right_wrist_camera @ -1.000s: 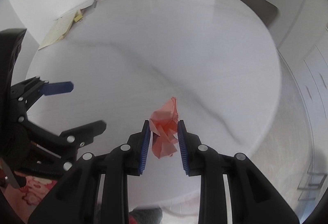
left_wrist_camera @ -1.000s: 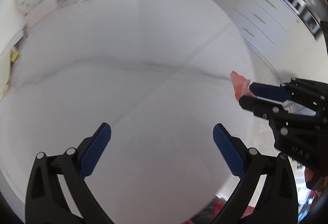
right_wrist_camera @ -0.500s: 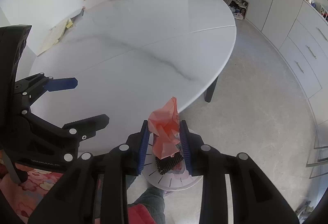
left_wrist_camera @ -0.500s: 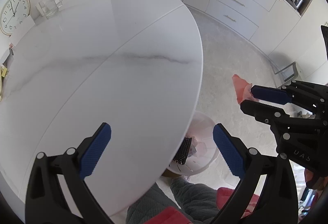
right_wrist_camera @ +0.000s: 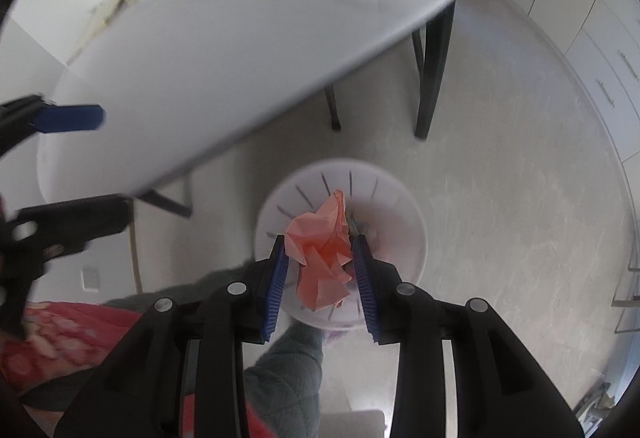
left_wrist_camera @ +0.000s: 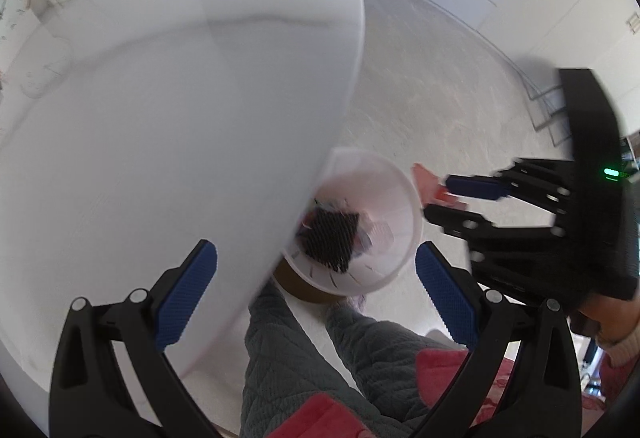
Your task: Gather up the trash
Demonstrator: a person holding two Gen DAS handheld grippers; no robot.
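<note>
The right gripper (right_wrist_camera: 320, 270), jaws just easing apart, carries crumpled orange paper (right_wrist_camera: 322, 258) directly above the white bin (right_wrist_camera: 404, 213) beside the table (right_wrist_camera: 240, 57). The left gripper (left_wrist_camera: 316, 290) hangs wide and empty over that bin's near rim.

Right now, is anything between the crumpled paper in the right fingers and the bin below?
Nothing visible. The orange paper hangs between the right gripper fingers directly over the white bin, clear of the table edge.

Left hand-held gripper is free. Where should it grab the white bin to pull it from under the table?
Pinch the bin by its rim on the side clear of the table, coming from above with one finger inside, one outside. The bin stands upright and open; the table overhangs the other side.
</note>
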